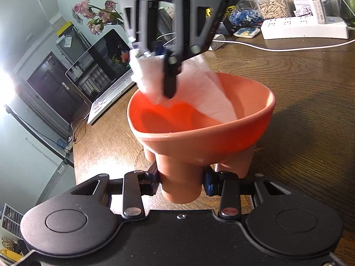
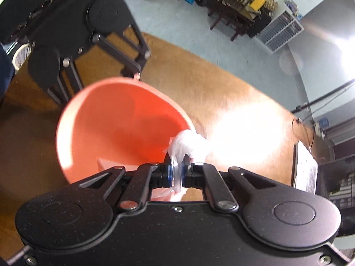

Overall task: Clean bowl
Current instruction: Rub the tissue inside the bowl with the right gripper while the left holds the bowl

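The left tool (image 1: 180, 182) pinches a leg of the orange bowl (image 1: 199, 119) while the right tool (image 2: 176, 174), over the bowl's rim, pinches a white wipe (image 2: 188, 143).

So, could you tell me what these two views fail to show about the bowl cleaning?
- Left wrist view: the tissue and right gripper cover part of the bowl interior.
- Right wrist view: motion blur; glare whitens the table.
- Any dirt remaining: unclear.
- Left gripper pad contact: hidden behind the bowl leg.

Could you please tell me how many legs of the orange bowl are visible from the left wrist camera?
3: one clamped in the left gripper, one at right, one at left. Others may be hidden behind.
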### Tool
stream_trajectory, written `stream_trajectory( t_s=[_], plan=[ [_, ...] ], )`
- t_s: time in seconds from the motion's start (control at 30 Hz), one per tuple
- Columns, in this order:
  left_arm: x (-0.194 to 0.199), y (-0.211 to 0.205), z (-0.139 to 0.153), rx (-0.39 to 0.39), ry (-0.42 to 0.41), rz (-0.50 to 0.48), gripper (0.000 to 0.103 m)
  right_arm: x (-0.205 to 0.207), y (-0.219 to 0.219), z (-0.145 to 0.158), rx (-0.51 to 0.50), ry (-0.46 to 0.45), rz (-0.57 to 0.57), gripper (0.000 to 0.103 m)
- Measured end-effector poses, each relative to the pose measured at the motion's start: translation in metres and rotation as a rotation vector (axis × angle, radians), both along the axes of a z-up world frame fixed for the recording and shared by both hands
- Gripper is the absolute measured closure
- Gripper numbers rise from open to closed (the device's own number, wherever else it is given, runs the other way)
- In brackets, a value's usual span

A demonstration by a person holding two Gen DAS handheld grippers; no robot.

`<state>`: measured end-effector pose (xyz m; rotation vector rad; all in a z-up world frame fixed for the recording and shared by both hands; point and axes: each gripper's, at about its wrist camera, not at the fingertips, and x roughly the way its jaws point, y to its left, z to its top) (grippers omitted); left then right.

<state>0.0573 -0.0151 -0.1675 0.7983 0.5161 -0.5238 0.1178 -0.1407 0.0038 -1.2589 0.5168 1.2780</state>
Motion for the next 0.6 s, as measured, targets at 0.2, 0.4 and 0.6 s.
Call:
stream_trajectory(
  t_s=[0.2,0.4,0.6],
  plan=[
    [0.004,0.001,0.001,-0.002,0.007,0.0,0.066,-0.006,-0.02,-0.009,-0.073,0.034,0.019,0.097],
    [0.004,-0.001,0.001,0.002,0.003,-0.003,0.066,-0.029,-0.032,-0.008,-0.087,0.147,0.043,0.096],
    [0.004,0.0,0.001,0.003,0.004,0.0,0.066,-0.046,-0.028,-0.001,-0.037,0.24,0.06,0.096]
  ],
)
